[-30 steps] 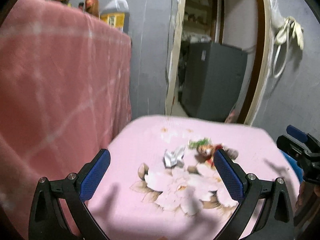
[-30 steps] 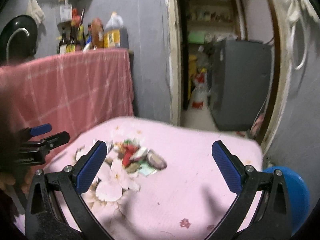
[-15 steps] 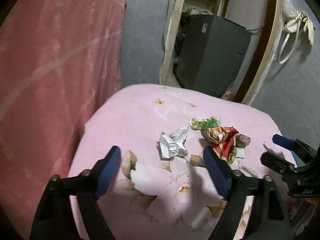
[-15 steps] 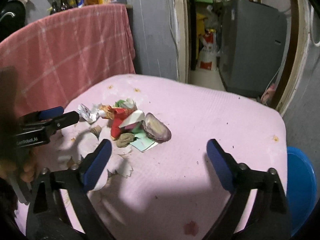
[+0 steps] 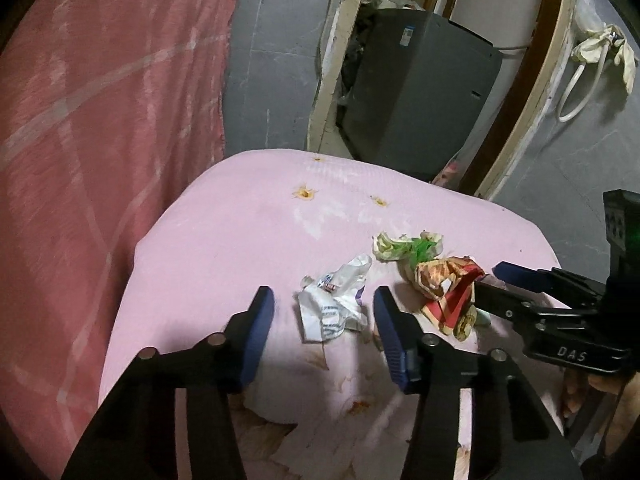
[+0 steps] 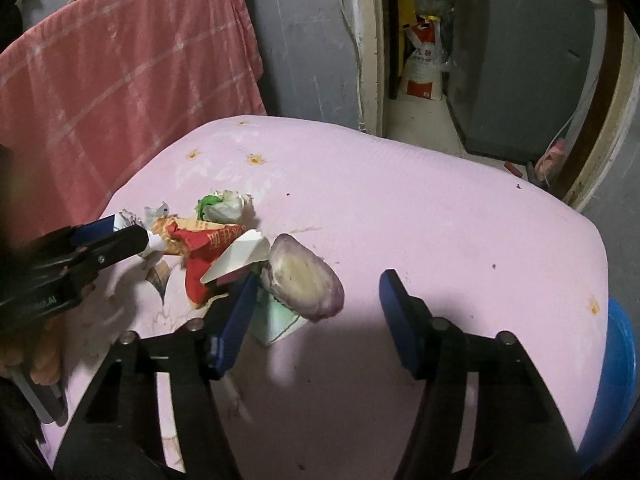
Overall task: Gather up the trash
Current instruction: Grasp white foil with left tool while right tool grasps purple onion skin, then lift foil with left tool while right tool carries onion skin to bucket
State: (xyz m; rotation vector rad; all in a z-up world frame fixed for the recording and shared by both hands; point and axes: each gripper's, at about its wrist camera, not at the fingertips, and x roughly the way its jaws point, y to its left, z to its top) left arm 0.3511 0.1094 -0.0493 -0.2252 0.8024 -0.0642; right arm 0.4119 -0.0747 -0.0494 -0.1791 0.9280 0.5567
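Observation:
A small heap of trash lies on a pink cloth-covered table (image 5: 224,232). My left gripper (image 5: 324,332) is open, its fingers on either side of a crumpled white wrapper (image 5: 336,304). Beyond lie a green-and-white wrapper (image 5: 408,246) and a red-and-gold wrapper (image 5: 448,292). My right gripper (image 6: 316,316) is open, straddling a purple-rimmed shell-like piece (image 6: 304,276) that rests on a pale green paper (image 6: 276,320). A white folded paper (image 6: 240,256) and the red wrapper (image 6: 200,264) lie to its left. Each gripper shows in the other's view.
A red checked cloth (image 5: 92,120) hangs over furniture at the left. A blue bin (image 6: 616,372) stands at the table's right edge. Behind is a doorway with a grey appliance (image 5: 416,92) and a sack (image 6: 424,72).
Both grippers have tilted down and moved in onto the trash heap. Both pairs of fingers have narrowed, the left around the white wrapper, the right around the shell-like piece.

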